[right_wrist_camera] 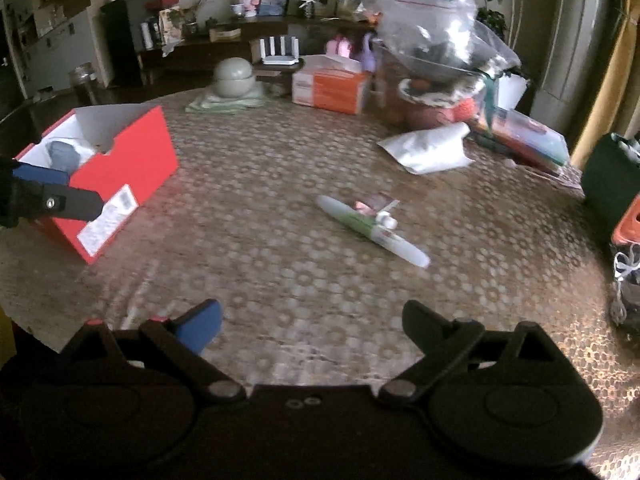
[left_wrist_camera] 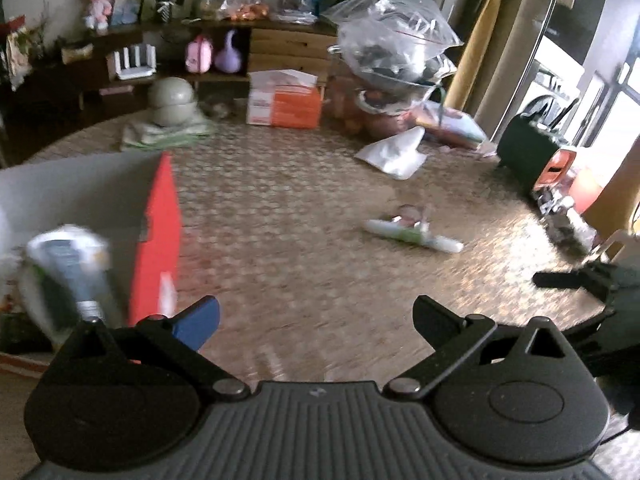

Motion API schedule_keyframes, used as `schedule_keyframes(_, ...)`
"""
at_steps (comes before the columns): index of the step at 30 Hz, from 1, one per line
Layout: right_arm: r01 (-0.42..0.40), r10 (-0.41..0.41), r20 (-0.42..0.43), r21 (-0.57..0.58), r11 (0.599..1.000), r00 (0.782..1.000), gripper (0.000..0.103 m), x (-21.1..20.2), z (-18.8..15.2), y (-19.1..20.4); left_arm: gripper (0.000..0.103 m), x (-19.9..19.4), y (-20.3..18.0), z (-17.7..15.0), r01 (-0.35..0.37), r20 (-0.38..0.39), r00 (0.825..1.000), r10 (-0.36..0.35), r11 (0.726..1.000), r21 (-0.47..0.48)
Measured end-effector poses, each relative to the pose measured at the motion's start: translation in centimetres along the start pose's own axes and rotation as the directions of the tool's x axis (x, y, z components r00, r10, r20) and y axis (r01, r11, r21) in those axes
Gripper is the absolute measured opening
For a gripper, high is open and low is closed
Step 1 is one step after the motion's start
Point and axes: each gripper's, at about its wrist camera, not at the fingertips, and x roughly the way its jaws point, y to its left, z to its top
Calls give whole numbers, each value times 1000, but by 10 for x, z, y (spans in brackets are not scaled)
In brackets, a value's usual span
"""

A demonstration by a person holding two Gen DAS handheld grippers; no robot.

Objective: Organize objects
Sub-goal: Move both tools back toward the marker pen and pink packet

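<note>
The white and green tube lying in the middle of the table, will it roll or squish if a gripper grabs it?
The tube looks soft-walled, so it would probably dent under the pads. It lies flat on its side and tapers, so a push would likely swing it, not roll it far.

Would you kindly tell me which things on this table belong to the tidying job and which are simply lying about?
Part of the job:
- open red cardboard box
- grey-blue tube in the box
- white and green tube on the tablecloth
- left gripper and right gripper, both open and empty

Just lying about:
- orange and white carton
- clear plastic bags
- grey-green lidded bowl
- crumpled white paper
</note>
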Motion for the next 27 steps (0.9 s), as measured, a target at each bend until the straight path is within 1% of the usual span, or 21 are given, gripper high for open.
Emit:
schedule_keyframes(3,-5,5,0,5,1000,1000,97,4,-3,-14,103,16,-11,5,44,1,999,-44,999,-18)
schedule_keyframes(8,-14,14,-15,-4,1000,1000,95,15,-5,-33,103,45,-40,18,8,-26,1000,-7,999,54)
schedule_keyframes(13,-15,14,-20,-17,1000,1000,94,34,2,-54,103,78,-63,41,10,-57,998,-3,993,117)
schedule_keyframes(16,-25,25,-29,-16,1000,999,94,48,9,-67,103,101,-76,56,2,-70,997,11,984,180)
schedule_keyframes(23,-38,37,-44,-27,999,998,94,76,22,-85,103,154,-96,83,22,-123,992,11,965,263)
schedule_keyframes(25,-37,36,-37,-32,999,999,94,83,26,-89,103,167,-99,88,43,-139,990,-6,963,265)
schedule_keyframes(27,-33,31,-28,-37,999,999,90,88,29,-92,103,181,-103,93,56,-154,988,-16,964,259)
